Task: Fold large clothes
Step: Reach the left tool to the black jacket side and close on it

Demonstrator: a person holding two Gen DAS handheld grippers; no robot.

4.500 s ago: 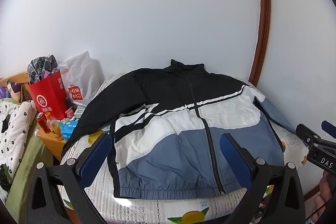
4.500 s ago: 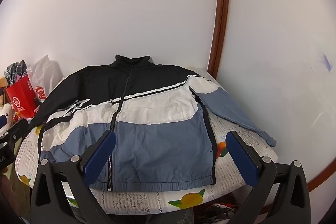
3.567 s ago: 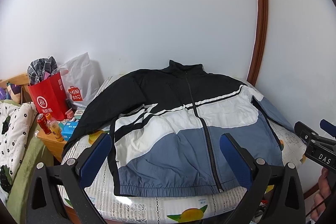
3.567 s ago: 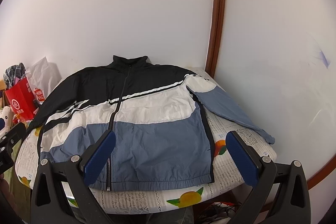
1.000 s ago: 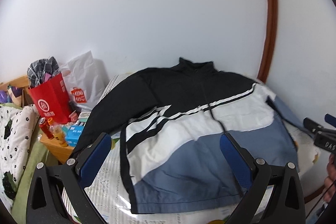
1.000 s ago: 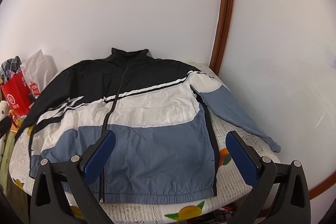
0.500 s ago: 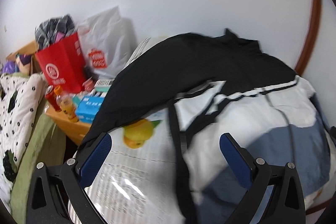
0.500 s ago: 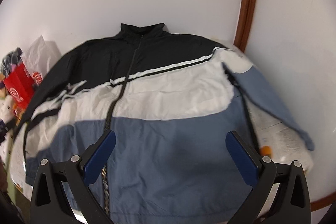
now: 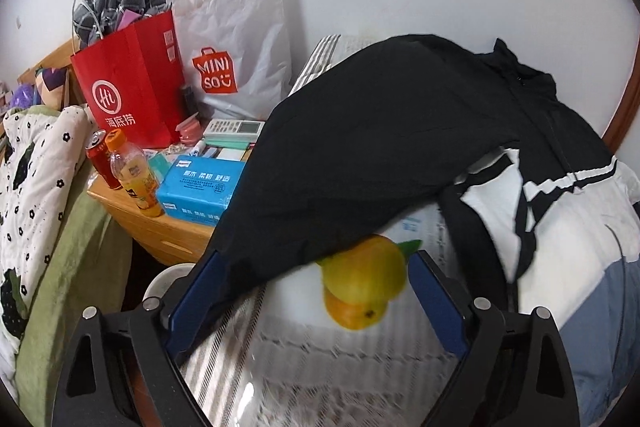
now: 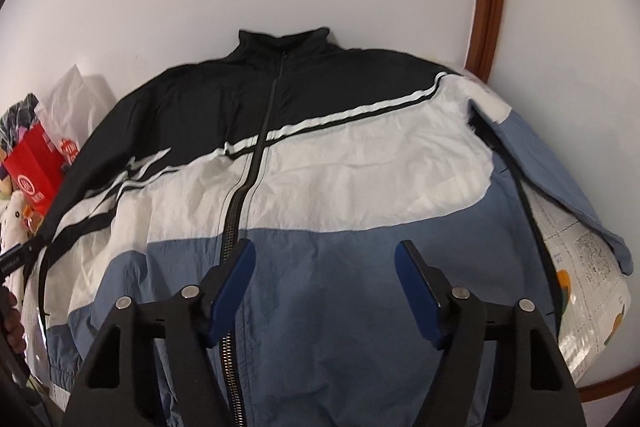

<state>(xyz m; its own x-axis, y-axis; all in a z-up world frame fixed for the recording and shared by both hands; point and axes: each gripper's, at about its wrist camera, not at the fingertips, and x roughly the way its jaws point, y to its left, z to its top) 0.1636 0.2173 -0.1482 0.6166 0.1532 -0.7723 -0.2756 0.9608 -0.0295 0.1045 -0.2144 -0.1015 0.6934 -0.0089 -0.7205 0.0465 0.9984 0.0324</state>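
Jacket [image 10: 320,163]: spread flat, zipped, on the bed [image 10: 580,267].
Left hand-held gripper [image 9: 316,279]: jaws wide, now down at the black sleeve cuff [image 9: 256,259]; previously hovering back.
Right hand-held gripper [image 10: 324,275]: jaws wide, empty, now closer over the blue hem.
Writing: white bag [image 9: 236,43], "MINISO".
Edge: cuff overhangs the bed's left side beside the nightstand [image 9: 168,227].
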